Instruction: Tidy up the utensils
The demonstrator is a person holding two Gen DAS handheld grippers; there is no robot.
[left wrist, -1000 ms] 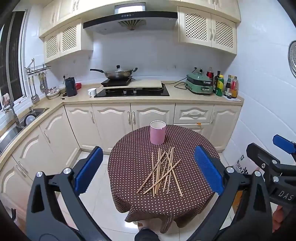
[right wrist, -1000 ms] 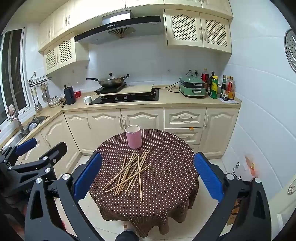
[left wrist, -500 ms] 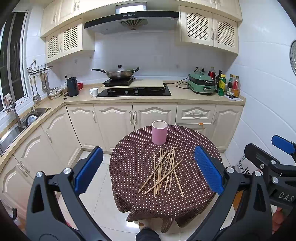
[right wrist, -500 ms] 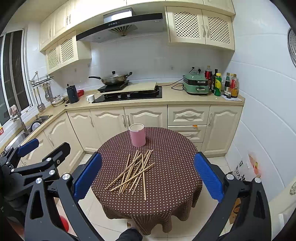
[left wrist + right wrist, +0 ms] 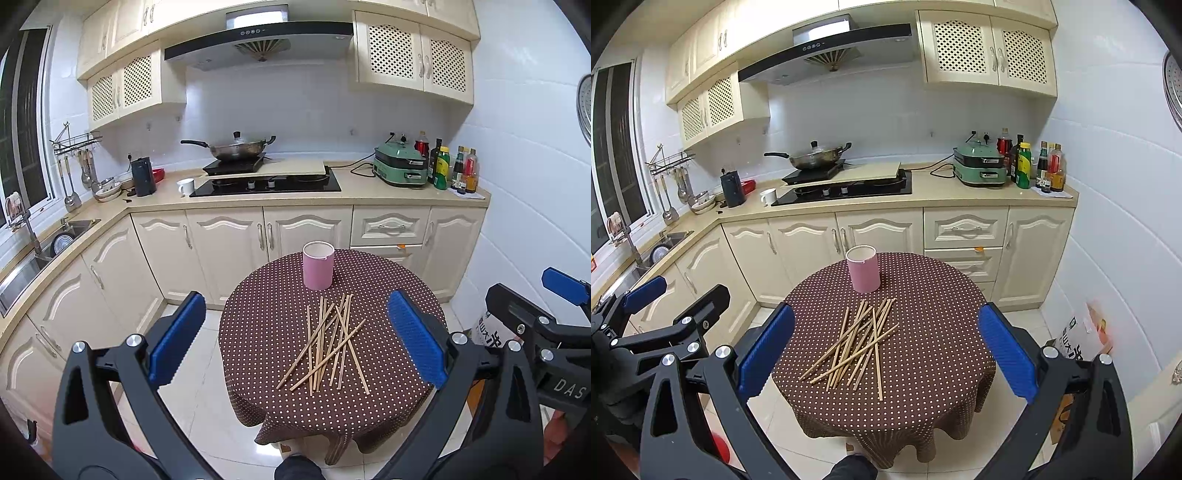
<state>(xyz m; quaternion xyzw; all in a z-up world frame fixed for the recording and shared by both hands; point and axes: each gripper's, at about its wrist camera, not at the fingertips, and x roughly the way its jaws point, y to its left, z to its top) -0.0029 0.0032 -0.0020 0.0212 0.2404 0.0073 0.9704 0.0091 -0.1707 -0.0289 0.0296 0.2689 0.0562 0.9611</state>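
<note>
Bench (image 5: 258, 350) comes first: a round top ahead of both grippers, draped in a brown cloth with small white dots that hangs in soft folds at its near edge. Beyond it, cream cabinets (image 5: 229, 240) with carved doors carry a beige worktop, where a steel wok (image 5: 236, 149) sits on a black hob.

Left gripper (image 5: 295, 341) is spread wide, its blue ribbed pads bare and gripping nothing. Right gripper (image 5: 884, 349) is likewise spread wide and empty; both hang short of the bench, not touching it.

Cup (image 5: 318, 265) stands upright at the far side of the bench, past the pads: a plain pink cylinder with a pale rim. Its inside cannot be seen from here.

Chopsticks (image 5: 328, 347), thin pale wooden sticks, lie loose on the cloth between cup and grippers, crossing one another in a flat heap, just short of the cup.
</note>
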